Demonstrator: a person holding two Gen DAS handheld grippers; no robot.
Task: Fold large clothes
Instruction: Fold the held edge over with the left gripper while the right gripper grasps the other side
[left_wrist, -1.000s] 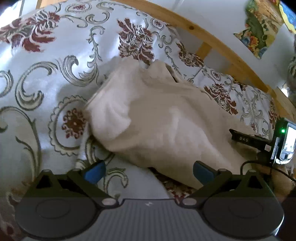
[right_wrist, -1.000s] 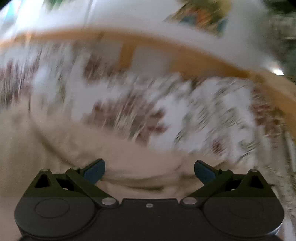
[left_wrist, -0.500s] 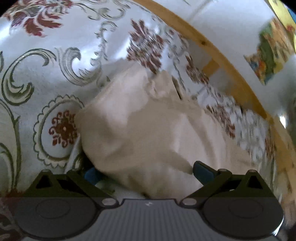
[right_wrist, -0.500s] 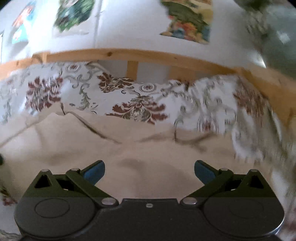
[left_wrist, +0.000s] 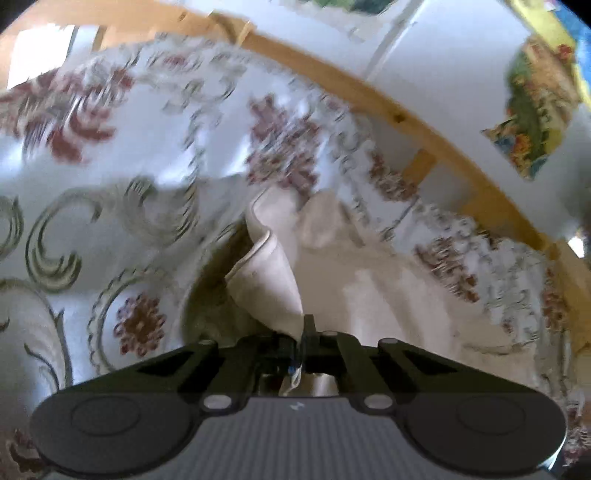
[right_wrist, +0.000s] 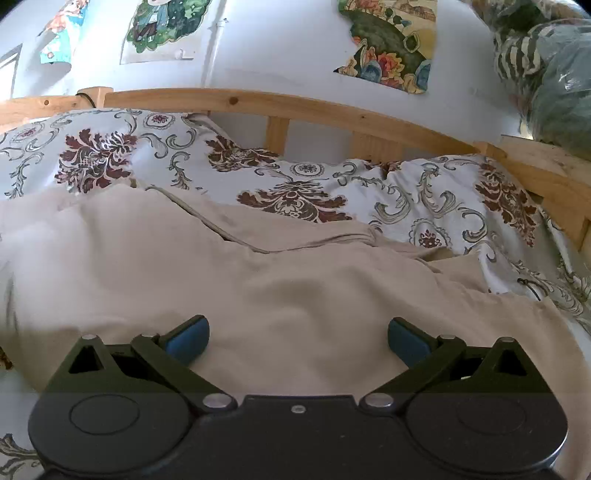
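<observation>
A large beige garment lies spread across a bed with a floral cover. In the left wrist view my left gripper is shut on an edge of the beige garment and lifts it, so a fold stands up from the bed. My right gripper is open, its blue pads just above the flat cloth, holding nothing.
A wooden bed rail runs along the far side against a white wall with posters. Bagged bundles sit at the far right. The floral cover extends to the left of the garment.
My left gripper closed on the garment's edge and raised it. My right gripper swung over the garment and settled low above it, staying open.
</observation>
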